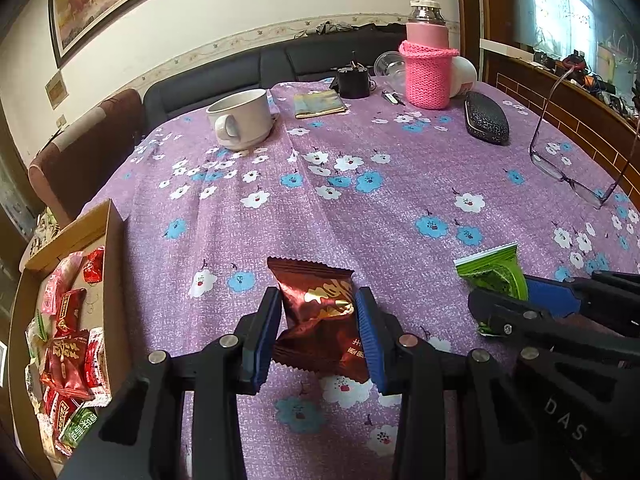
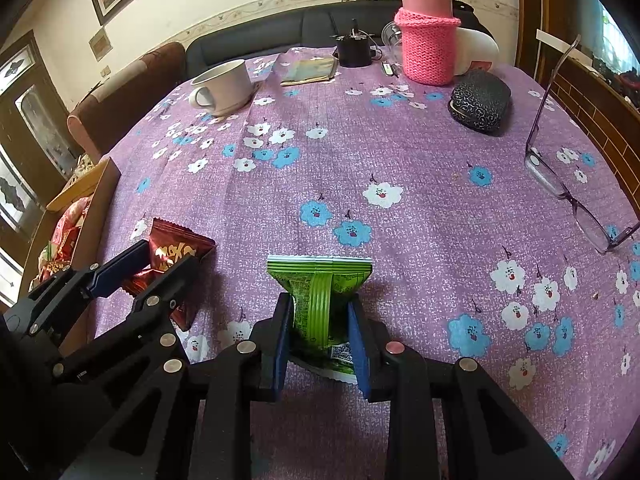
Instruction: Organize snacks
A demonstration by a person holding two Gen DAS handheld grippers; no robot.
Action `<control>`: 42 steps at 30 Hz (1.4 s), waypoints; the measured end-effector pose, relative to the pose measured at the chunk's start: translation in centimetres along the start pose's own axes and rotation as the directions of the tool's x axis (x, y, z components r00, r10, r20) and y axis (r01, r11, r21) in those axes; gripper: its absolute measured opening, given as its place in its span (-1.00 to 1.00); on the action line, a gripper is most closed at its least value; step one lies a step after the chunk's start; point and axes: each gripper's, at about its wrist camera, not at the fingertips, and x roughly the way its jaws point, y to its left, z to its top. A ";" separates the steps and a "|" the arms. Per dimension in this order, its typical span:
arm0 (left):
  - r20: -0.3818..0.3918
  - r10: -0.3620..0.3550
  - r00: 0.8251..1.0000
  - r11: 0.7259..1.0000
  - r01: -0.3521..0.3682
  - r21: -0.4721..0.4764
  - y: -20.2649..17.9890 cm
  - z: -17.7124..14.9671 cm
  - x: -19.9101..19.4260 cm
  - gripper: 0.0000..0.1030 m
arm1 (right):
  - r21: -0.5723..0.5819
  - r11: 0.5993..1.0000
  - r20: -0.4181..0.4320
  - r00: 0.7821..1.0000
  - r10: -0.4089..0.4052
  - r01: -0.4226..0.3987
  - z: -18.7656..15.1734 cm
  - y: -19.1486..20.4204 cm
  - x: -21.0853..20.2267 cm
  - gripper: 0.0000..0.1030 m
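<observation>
My left gripper (image 1: 318, 300) is shut on a brown snack packet (image 1: 316, 312) with gold print, its blue pads squeezing the wrapper's sides just above the purple flowered cloth. The same brown packet (image 2: 172, 256) and left gripper (image 2: 162, 258) show at the left of the right wrist view. My right gripper (image 2: 318, 304) is shut on a green snack packet (image 2: 318, 292), pinched at its waist. In the left wrist view the green packet (image 1: 494, 270) and right gripper (image 1: 500, 298) appear at the right. A cardboard box (image 1: 114, 240) with several red, pink and green snacks stands at the left table edge.
At the far side stand a white mug (image 1: 240, 120), a flat gold packet (image 1: 318, 105), a small black device (image 1: 353, 80), a pink-sleeved flask (image 1: 427, 60) and a dark glasses case (image 1: 486, 118). Spectacles (image 1: 568, 176) lie at the right. A sofa runs behind the table.
</observation>
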 end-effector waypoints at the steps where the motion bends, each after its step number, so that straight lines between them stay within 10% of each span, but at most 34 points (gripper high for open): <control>1: 0.000 0.000 1.000 1.000 0.000 0.000 0.0 0.0 0.0 -0.28 | -0.001 1.000 0.000 1.000 0.000 0.000 0.0 0.0 0.0 -0.43; 42: 0.001 0.001 1.000 1.000 -0.001 -0.004 0.2 0.0 -0.1 -0.28 | -0.006 1.000 0.009 1.000 -0.017 0.017 -0.2 0.2 0.1 -0.42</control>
